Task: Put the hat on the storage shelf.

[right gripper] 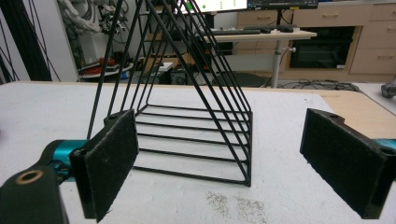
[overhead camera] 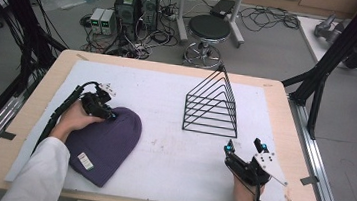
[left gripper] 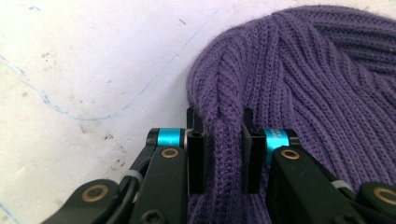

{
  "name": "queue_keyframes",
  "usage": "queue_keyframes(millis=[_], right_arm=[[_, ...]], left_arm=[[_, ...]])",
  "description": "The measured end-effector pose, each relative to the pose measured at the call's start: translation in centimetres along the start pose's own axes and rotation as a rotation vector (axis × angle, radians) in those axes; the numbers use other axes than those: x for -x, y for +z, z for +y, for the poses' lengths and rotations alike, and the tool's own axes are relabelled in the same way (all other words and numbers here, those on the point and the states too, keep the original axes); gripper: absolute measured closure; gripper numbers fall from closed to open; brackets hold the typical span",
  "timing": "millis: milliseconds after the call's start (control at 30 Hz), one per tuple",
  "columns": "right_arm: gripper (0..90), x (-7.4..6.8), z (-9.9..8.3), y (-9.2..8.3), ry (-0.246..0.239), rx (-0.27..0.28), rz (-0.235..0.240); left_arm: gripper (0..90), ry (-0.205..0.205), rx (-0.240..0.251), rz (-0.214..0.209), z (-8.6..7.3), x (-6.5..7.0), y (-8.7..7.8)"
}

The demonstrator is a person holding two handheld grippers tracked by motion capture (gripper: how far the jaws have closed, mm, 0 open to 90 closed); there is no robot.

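Here the left gripper (overhead camera: 106, 109) has its jaws closed on a raised fold of knit at the crown edge of the purple beanie (overhead camera: 106, 143), which lies flat at the near left of the table (overhead camera: 267, 95), on its white mat (overhead camera: 172, 145). The pinch takes in only a narrow ridge of ribbed fabric, and that is the main risk: stretchy knit can creep out from between the pads once the hat's weight hangs from it, so a quick lift could drop it. From the left gripper view I cannot tell whether one layer or both are caught; with one layer alone, the hat would probably open and sag instead of coming up whole.

The right gripper (overhead camera: 245, 146) rests near the front right of the table with its jaws spread wide and nothing between them, facing the black wire rack (overhead camera: 212, 104), which stands close ahead. A dangling cuff carried across could snag on the rack's thin bars or nudge the light frame out of place.
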State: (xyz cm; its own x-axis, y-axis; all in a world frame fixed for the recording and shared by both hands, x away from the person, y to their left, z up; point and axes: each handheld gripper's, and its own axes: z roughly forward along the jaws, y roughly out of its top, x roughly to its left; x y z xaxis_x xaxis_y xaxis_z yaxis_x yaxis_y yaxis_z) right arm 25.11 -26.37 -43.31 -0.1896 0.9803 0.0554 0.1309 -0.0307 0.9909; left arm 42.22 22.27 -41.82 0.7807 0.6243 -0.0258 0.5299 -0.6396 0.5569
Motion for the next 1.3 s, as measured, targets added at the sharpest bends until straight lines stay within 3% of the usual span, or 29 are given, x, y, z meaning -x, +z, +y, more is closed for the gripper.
queue_keyframes(millis=[167,367,767,1067,1300], right_arm=[[10.7,-0.1,0.0,0.0,-0.005,-0.001,0.006],[10.7,0.0,0.0,0.1,-0.006,0.001,0.009],[10.7,-0.2,0.0,0.0,-0.002,0.003,0.011],[10.7,-0.2,0.0,0.0,-0.004,0.002,0.011],[10.7,-0.3,0.0,0.0,-0.004,0.000,0.015]], left_arm=[[77.1,0.001,0.038,0.029,-0.5,0.3,-0.5],[77.2,0.005,0.152,0.072,-1.3,1.0,-2.6],[77.0,0.028,0.327,0.195,-2.3,4.0,-5.9],[77.0,0.004,0.443,0.267,-3.1,4.9,-8.1],[76.9,-0.021,0.565,0.333,-3.9,5.4,-9.5]])
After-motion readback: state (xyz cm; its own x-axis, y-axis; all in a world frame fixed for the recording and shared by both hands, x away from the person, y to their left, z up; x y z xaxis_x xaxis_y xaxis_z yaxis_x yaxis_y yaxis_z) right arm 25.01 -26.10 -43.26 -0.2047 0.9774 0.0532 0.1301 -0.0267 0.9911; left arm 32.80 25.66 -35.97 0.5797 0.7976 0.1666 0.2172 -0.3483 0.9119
